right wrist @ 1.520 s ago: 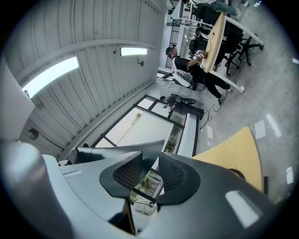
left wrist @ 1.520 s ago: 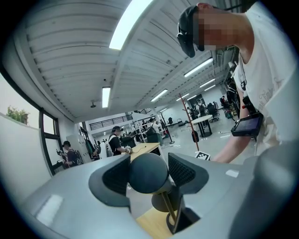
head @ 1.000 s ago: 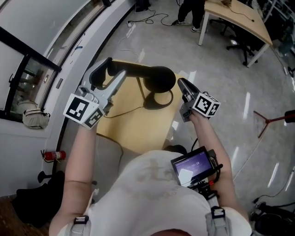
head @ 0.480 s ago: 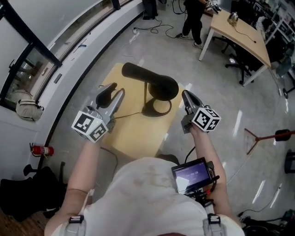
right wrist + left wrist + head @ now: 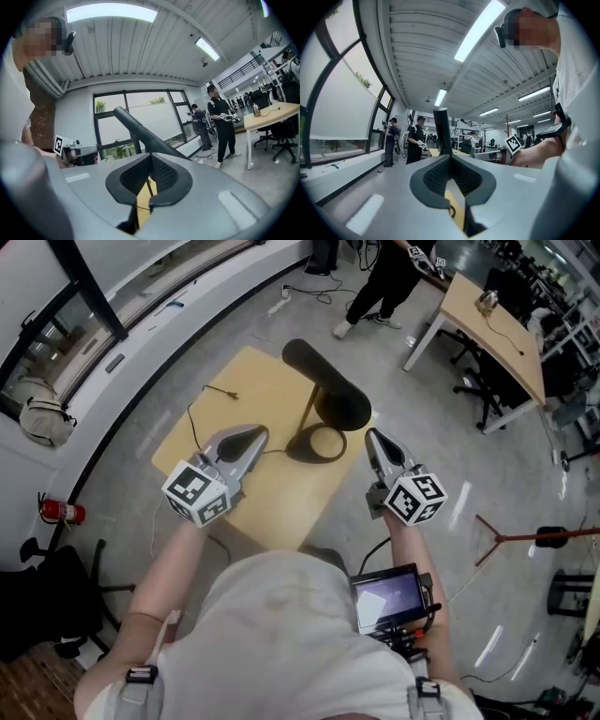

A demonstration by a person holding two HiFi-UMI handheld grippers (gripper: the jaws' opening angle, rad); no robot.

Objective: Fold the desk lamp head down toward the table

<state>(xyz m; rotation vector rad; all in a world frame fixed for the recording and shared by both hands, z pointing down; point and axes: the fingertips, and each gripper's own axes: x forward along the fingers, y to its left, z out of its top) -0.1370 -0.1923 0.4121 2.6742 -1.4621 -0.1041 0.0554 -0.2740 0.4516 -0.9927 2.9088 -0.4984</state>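
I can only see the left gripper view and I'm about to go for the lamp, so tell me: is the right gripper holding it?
Observer: No. The right gripper has just closed its jaws on nothing. It hangs near the right edge of the table, apart from the lamp.
Operator: How does the lamp head sit?
Observer: In the right gripper view the lamp head slants with its left end raised; it is not laid flat.
Operator: Any cable in the way?
Observer: In the head view a black cable runs from the lamp across the table toward its left side.
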